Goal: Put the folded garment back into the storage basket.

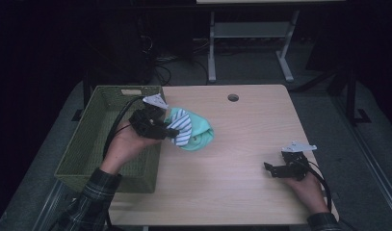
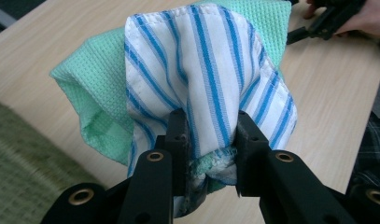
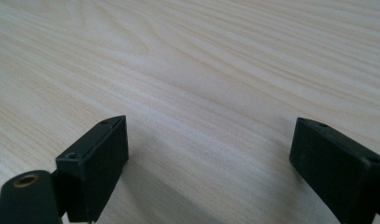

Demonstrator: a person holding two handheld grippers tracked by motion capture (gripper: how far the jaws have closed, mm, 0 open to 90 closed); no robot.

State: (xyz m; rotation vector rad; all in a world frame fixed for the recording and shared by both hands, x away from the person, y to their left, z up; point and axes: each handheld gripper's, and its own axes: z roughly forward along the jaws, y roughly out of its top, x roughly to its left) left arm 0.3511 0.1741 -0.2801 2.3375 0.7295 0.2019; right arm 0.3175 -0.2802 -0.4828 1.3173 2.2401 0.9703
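**A:** What does the left gripper (image 1: 170, 131) hold in the high view?

**B:** A bundle of two cloths: a white cloth with blue stripes (image 1: 182, 127) wrapped against a mint-green waffle cloth (image 1: 199, 132). The bundle hangs above the desk (image 1: 232, 159), just to the right of the green woven basket (image 1: 95, 139) at the desk's left edge.

**A:** And the jaws, as seen in the left gripper view?

**B:** They stand narrow and clamp the gathered fabric. The striped cloth (image 2: 201, 70) is pinched between the two black pads, its hem bunched at the grip; the green cloth (image 2: 92, 88) spreads out behind and to the left of it. A frayed green edge shows low between the jaws.

**A:** Where is the basket in that view?

**B:** At the lower left (image 2: 24, 154), out of focus, beneath the gripper.

**A:** The right gripper (image 1: 273, 169)?

**B:** It rests low near the desk's right front corner, well apart from the cloths, held in the person's right hand (image 1: 307, 185). In the right gripper view its jaws stand wide, with bare desk wood (image 3: 201, 70) between them and nothing held.

**A:** Does the left gripper view show it as well?

**B:** Yes, at the upper right (image 2: 299, 33), dark against the desk.
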